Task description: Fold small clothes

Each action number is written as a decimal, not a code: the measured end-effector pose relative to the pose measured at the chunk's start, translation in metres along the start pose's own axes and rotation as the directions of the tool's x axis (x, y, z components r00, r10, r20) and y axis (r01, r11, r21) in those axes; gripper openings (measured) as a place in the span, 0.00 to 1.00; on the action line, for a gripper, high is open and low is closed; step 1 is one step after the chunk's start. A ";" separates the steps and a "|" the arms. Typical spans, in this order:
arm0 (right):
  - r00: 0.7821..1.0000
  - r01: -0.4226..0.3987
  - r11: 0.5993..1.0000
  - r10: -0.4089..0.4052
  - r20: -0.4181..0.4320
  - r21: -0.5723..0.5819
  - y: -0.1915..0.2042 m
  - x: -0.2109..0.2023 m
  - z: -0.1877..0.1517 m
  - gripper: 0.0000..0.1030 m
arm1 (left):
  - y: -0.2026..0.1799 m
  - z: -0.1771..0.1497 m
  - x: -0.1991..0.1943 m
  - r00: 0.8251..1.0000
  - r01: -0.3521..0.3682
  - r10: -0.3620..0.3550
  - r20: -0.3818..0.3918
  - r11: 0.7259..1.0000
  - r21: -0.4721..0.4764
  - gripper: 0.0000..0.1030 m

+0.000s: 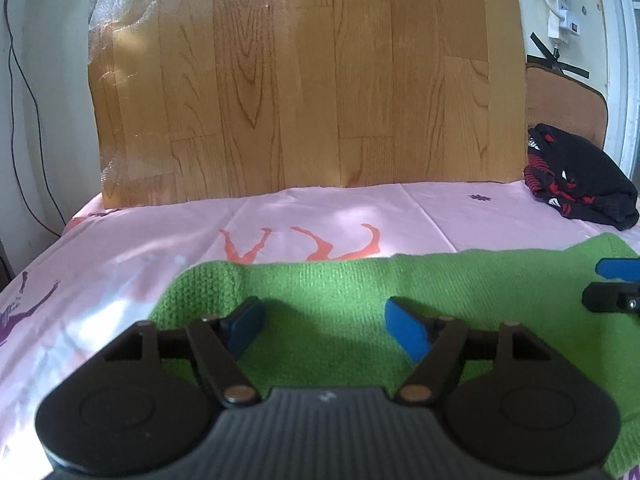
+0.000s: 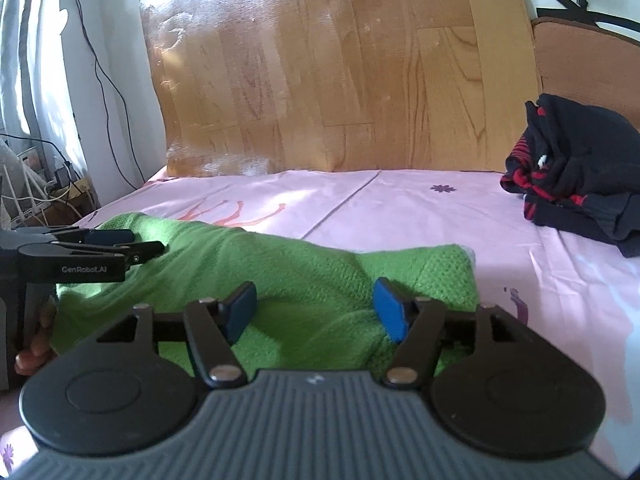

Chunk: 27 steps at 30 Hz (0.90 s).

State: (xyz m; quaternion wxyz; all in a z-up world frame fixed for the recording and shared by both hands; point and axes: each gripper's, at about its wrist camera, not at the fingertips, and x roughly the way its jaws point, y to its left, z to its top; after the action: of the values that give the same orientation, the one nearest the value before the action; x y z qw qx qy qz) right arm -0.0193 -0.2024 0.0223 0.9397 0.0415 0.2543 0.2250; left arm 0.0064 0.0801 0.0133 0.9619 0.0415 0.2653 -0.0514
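A: Start closest in. What are the two tools doing?

B: The left gripper point(image 1: 324, 326) hangs just above the green knitted garment point(image 1: 320, 292), its blue pads point(image 1: 406, 330) spread wide with nothing between them. The right gripper point(image 2: 316, 310) is the same: jaws wide apart, empty, poised over the same green cloth point(image 2: 280, 276).

A: Can each one be seen from the other's camera?

B: Yes. In the left wrist view the right gripper's fingertips point(image 1: 616, 284) come in at the right edge, over the garment's right part. In the right wrist view the left gripper point(image 2: 132, 246) reaches in from the left, above the garment's left end, and fingers of the person's hand point(image 2: 34, 354) show below it at the frame edge.

A: And the garment itself?

B: It lies on the pink printed sheet point(image 1: 120, 248), stretched left to right in front of both grippers. From the right wrist view it looks bunched, with a ridge running across its middle and a squarish fold at its right end. Whether it is a jumper or something else I cannot tell.

A: Further back?

B: To the right, well apart from the green piece, a black and red garment point(image 2: 576, 184) sits in a crumpled heap on the sheet. Behind everything a wood-grain panel point(image 1: 304, 80) stands upright along the far edge of the sheet. Dark cables point(image 2: 104, 80) run down the white wall at the left, and a white power strip point(image 1: 560, 4) hangs on the wall at upper right.
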 end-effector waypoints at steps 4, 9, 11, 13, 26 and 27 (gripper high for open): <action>1.000 -0.020 1.000 0.020 -0.004 -0.001 0.000 0.000 0.000 0.71 | -0.001 0.000 0.000 1.000 0.004 -0.004 -0.004 1.000 -0.001 0.71; 1.000 -0.029 0.999 0.028 -0.012 -0.016 0.002 0.000 0.000 0.75 | -0.001 0.001 0.001 1.000 0.003 -0.003 -0.008 1.000 -0.001 0.72; 0.999 -0.031 0.999 0.031 -0.013 -0.018 0.003 0.000 0.000 0.76 | -0.001 0.001 0.001 1.000 0.001 -0.001 -0.009 1.000 0.000 0.72; 0.999 -0.031 0.999 0.031 -0.011 -0.018 0.003 0.000 0.000 0.76 | -0.001 0.001 0.001 1.000 -0.002 0.002 -0.009 1.000 0.001 0.72; 0.986 0.044 0.999 -0.048 0.161 0.028 0.007 -0.050 0.005 0.74 | 0.000 0.000 0.000 1.000 0.001 -0.001 -0.008 1.000 -0.003 0.72; 0.983 0.057 0.998 -0.063 0.171 0.041 0.003 -0.054 0.007 0.74 | 0.000 0.000 0.000 1.000 0.001 -0.002 -0.009 1.000 -0.002 0.72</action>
State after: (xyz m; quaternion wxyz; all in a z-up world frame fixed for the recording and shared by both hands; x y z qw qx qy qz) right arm -0.0587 -0.2234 0.0543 0.9635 0.0701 0.1775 0.1875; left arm 0.0068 0.0801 0.0135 0.9607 0.0405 0.2695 -0.0517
